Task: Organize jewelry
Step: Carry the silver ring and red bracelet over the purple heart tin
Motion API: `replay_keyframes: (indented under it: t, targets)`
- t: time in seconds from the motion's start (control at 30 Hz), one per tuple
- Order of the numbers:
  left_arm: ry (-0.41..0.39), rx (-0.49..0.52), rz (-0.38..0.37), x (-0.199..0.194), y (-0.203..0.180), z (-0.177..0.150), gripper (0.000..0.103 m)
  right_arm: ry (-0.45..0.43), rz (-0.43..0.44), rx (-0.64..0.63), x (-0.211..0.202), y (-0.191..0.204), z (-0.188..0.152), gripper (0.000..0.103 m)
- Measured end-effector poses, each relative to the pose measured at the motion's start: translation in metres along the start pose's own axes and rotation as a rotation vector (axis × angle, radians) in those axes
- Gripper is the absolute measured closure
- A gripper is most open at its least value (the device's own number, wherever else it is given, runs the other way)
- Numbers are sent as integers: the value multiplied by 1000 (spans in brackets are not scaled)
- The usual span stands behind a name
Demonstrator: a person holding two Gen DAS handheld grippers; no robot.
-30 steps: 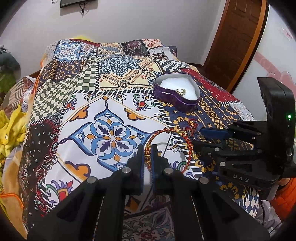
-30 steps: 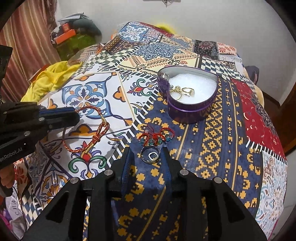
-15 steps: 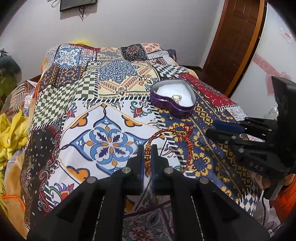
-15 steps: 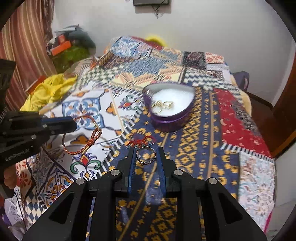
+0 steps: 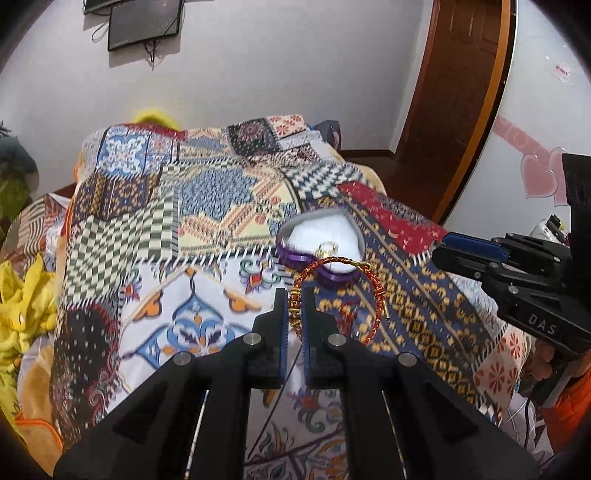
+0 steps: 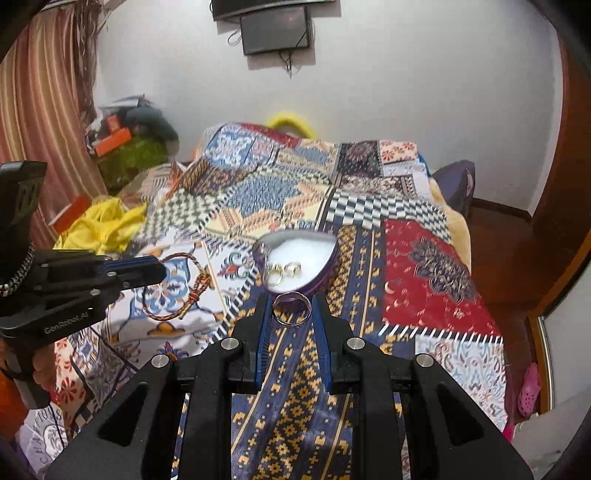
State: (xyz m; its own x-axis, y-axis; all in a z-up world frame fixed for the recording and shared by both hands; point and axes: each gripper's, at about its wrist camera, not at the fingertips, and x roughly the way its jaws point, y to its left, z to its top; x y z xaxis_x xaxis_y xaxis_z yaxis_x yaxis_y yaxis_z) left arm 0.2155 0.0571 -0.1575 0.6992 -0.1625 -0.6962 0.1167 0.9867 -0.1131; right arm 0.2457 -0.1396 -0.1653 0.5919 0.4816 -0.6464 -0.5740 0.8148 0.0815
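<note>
**Both grippers hold jewelry above the patchwork bed**

A white-walled room holds a bed covered by a patchwork quilt (image 6: 369, 206), with a brown wooden door (image 5: 458, 110) at the right, a striped curtain (image 6: 40, 110) at the left and a dark screen (image 6: 275, 33) on the far wall. On the quilt sits a purple heart-shaped box (image 6: 325, 273) with a white lining; what look like two or three gold rings (image 6: 284, 271) lie inside, though blur hides the count. The left gripper (image 5: 295, 310) pinches a red-and-gold braided bracelet (image 5: 373, 284), lifted clear, near and left of the box. The right gripper (image 6: 291, 314) clamps a silver ring (image 6: 291, 306) between its fingertips, just on the near side of the box.
</note>
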Motion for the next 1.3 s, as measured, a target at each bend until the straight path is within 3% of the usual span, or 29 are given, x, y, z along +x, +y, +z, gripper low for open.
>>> replay_keyframes:
  t: [0.67, 1.3]
  targets:
    - [-63, -1, 17, 30, 6, 50, 98, -69, 13, -2, 14, -8, 30, 83]
    - [46, 5, -15, 105, 10, 62, 98, 22, 32, 18, 71, -25, 35, 83]
